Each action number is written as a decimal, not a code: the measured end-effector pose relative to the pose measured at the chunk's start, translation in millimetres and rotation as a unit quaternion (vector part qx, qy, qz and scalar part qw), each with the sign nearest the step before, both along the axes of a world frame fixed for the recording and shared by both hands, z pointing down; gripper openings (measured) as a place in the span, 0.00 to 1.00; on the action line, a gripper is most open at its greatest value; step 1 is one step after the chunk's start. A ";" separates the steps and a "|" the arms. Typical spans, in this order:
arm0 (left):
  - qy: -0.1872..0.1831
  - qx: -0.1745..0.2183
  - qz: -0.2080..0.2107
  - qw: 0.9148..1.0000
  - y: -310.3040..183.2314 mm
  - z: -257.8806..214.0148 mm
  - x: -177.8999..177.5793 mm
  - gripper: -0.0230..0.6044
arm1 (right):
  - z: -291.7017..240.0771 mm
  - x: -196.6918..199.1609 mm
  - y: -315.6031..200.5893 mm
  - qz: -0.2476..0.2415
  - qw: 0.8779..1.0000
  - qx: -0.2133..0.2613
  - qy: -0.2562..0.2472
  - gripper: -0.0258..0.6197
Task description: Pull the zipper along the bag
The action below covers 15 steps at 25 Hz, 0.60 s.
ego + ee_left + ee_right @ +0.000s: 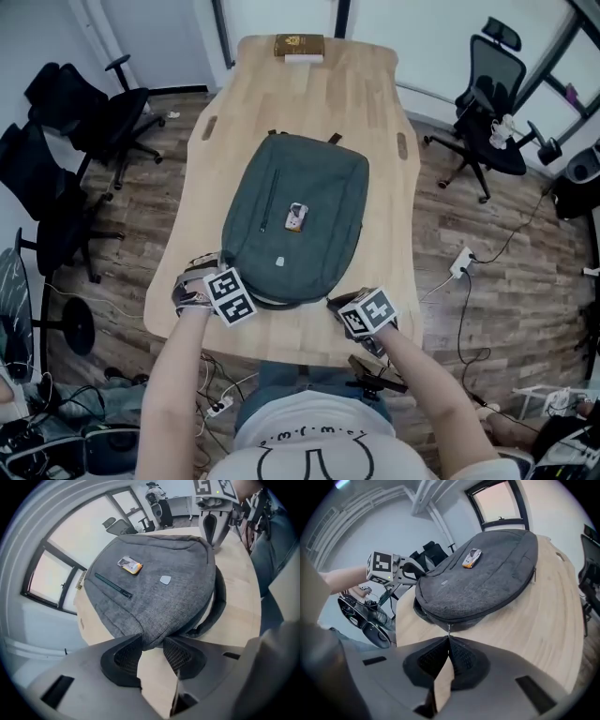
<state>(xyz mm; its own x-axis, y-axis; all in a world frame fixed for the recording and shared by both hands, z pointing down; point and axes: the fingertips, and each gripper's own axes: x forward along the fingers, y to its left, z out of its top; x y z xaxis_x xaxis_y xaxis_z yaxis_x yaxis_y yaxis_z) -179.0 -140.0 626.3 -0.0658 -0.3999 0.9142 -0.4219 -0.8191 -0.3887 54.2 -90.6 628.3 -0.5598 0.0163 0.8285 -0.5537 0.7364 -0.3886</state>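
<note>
Fingers of the right gripper (448,641) clamp the metal zipper pull (449,631) on the grey fabric backpack (295,220); the left gripper (152,645) holds its fingers apart at the near edge.

Bag (295,220) mid desk (366,94), box (299,45) behind it at far edge, left claw (152,641) at its near left corner, right claw (448,641) on zipper pull (449,630) near right.

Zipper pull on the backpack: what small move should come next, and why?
Probably close the left gripper on the backpack edge lying between its open jaws. The right gripper is shut on the zipper pull, so bracing the bag first should keep it from sliding when the pull starts.
</note>
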 end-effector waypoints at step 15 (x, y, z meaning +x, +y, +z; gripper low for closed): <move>0.167 -0.087 0.131 0.973 48.7 -48.8 99.5 0.33 | 5.3 -9.3 0.0 0.033 0.999 0.027 -0.005 0.12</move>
<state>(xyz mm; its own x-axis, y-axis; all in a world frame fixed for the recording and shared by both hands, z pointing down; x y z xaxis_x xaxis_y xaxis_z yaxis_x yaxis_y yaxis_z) -79.6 -91.3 577.5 0.3298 -0.2008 0.9225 -0.2680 -0.9568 -0.1125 44.9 -90.7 633.6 -0.5666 -0.0652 0.8214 -0.5974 0.7191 -0.3550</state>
